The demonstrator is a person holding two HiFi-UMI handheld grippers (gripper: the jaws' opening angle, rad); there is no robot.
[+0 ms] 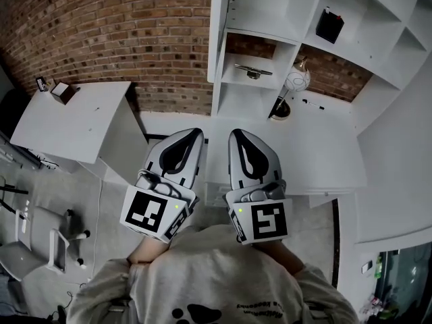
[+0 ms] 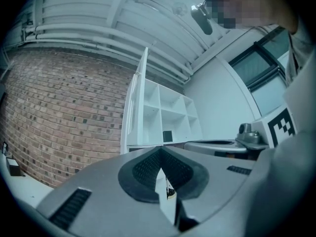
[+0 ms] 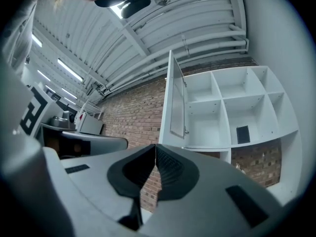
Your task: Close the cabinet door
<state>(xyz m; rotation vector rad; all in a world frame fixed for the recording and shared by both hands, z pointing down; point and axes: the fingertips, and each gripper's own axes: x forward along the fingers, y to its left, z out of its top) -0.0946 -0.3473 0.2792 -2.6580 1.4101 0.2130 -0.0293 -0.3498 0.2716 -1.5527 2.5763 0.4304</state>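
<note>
Nothing's done yet; the cabinet door (image 3: 175,102) sticks straight out from the left edge of the cabinet (image 3: 223,113), wide open; your left gripper (image 1: 195,135) and right gripper (image 1: 237,135) are both pinched closed on nothing, well short of it; the whole push is left.

rough brick wall (image 1: 135,32), smooth matt white cabinet (image 1: 270,5).
</note>
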